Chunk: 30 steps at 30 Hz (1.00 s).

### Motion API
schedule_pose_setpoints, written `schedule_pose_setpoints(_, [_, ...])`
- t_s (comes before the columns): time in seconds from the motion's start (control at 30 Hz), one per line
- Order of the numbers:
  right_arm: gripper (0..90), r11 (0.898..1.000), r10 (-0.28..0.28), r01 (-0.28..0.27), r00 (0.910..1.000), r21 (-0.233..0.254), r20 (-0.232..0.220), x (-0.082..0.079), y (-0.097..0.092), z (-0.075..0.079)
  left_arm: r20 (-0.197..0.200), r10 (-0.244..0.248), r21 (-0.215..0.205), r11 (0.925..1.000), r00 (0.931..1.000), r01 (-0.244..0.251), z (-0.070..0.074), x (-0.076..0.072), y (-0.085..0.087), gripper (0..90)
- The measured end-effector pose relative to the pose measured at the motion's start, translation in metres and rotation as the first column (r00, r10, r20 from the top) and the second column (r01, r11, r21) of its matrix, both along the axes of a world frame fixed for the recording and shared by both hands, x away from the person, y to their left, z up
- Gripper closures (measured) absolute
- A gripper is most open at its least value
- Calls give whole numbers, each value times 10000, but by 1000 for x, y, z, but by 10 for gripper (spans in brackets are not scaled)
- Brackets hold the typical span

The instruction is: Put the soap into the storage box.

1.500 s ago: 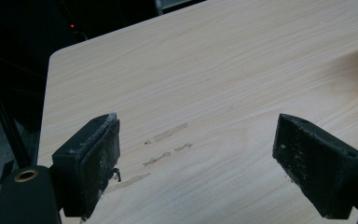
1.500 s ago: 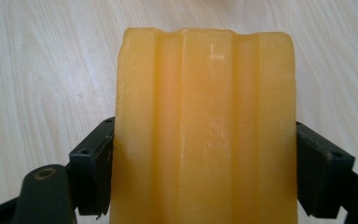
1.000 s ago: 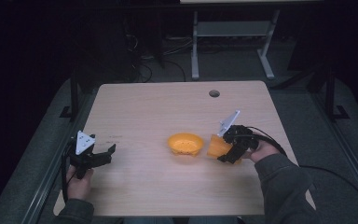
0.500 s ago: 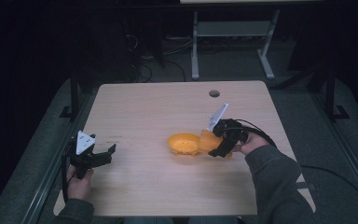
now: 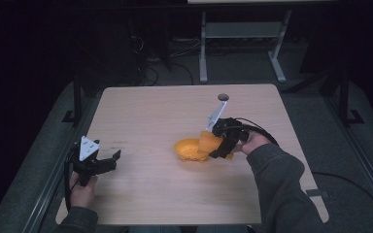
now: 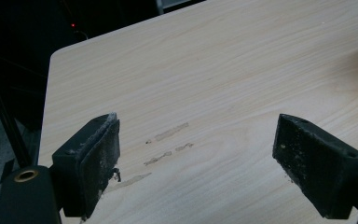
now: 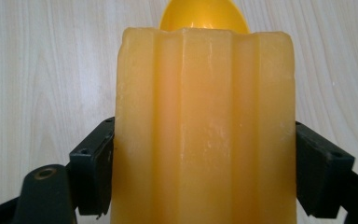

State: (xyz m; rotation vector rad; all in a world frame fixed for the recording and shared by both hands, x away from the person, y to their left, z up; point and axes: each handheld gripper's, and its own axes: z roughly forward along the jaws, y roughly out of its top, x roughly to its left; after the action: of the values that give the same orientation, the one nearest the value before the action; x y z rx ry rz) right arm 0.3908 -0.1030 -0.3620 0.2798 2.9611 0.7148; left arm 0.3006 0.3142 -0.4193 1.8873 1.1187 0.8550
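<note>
Left gripper [image 5: 108, 161]: black body, carrying a light grey three-cornered plate [image 5: 87, 147] on top, sitting at 11 o'clock from the left hand [image 5: 81, 187]. Thin black cable [image 5: 67, 187] trailing along at 9 o'clock of that hand. Jaw pads [image 6: 98, 158] are showing as black blocks, scuffed and dusted pale at the edges; brass-coloured ring [image 6: 26, 175] sitting in the arm at 8 o'clock.

Right gripper [image 5: 218, 150]: black, wearing a pale grey plate [image 5: 216, 114] at 12 o'clock. Black cable [image 5: 260, 129] looping off at 2 o'clock. Small screws showing in pads [image 7: 92, 169]. Person wearing dark grey sleeves [image 5: 281, 189].
</note>
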Motion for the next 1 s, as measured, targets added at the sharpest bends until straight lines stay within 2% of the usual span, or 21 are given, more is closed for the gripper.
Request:
schedule_pose_setpoints(0.23, [207, 9994, 337, -337, 9994, 105, 35, 5, 16, 1, 9, -21, 38, 10000, 10000, 21, 0, 0, 0, 142])
schedule_pose_setpoints(0.33, [207, 9988, 461, -460, 9989, -162, 27, 7, 22, 1, -2, -13, 21, 10000, 10000, 13, 0, 0, 0, 141])
schedule_pose_setpoints(0.77, [207, 9964, 833, -832, 9965, -150, 70, 15, 45, 6, -14, -13, -7, 10000, 10000, 13, 0, 0, 0, 142])
schedule_pose_setpoints(1.0, [207, 9948, 1000, -999, 9950, -192, 53, 18, 54, 3, -19, 13, 4, 10000, 10000, -13, 0, 0, 0, 141])
